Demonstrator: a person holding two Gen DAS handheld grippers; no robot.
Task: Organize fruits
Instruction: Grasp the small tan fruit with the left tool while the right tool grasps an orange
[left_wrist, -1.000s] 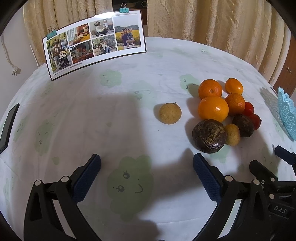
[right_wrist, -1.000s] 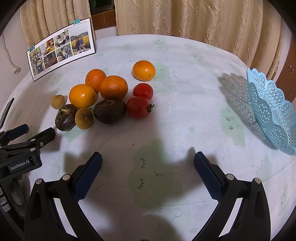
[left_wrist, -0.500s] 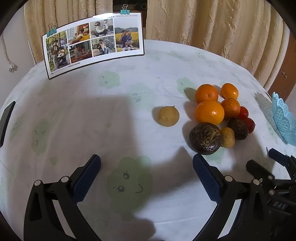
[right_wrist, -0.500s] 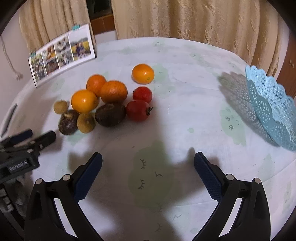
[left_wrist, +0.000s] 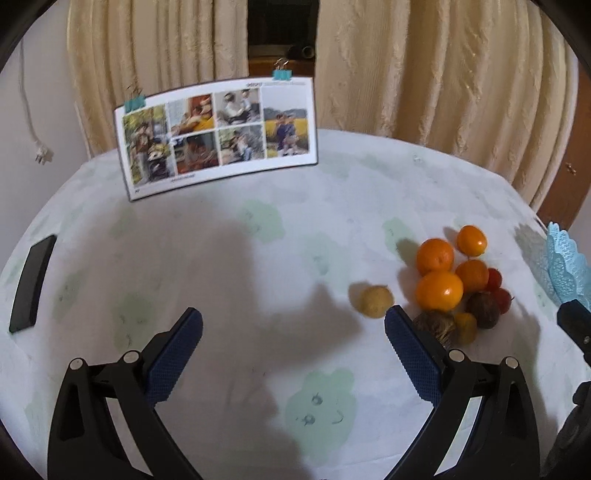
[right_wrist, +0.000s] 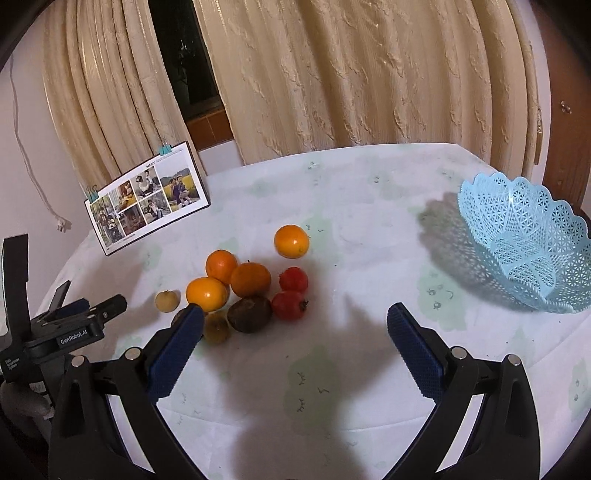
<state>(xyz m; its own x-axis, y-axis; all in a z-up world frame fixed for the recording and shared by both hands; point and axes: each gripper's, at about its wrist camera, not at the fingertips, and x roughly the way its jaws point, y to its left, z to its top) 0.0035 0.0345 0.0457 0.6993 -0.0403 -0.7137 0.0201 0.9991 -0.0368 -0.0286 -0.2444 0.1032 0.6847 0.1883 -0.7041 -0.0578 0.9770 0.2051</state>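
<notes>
A cluster of fruit lies on the white tablecloth: several oranges (right_wrist: 250, 279), two red tomatoes (right_wrist: 289, 305), a dark passion fruit (right_wrist: 249, 314) and small yellow-brown fruits (right_wrist: 167, 301). In the left wrist view the same cluster (left_wrist: 439, 290) sits at the right, with one yellow-brown fruit (left_wrist: 375, 301) apart on its left. A light blue lattice basket (right_wrist: 524, 243) stands empty at the right. My left gripper (left_wrist: 293, 343) is open and empty above the table. My right gripper (right_wrist: 295, 339) is open and empty, raised in front of the fruit.
A photo calendar (left_wrist: 218, 136) with clips stands at the table's far left. A black phone (left_wrist: 33, 282) lies at the left edge. Beige curtains (right_wrist: 351, 74) hang behind the round table. The left gripper's body (right_wrist: 62, 332) shows at the right wrist view's left.
Both grippers have lifted and tilted up, so the fruit looks lower and farther and more curtain shows. The fruit and basket have not moved.
</notes>
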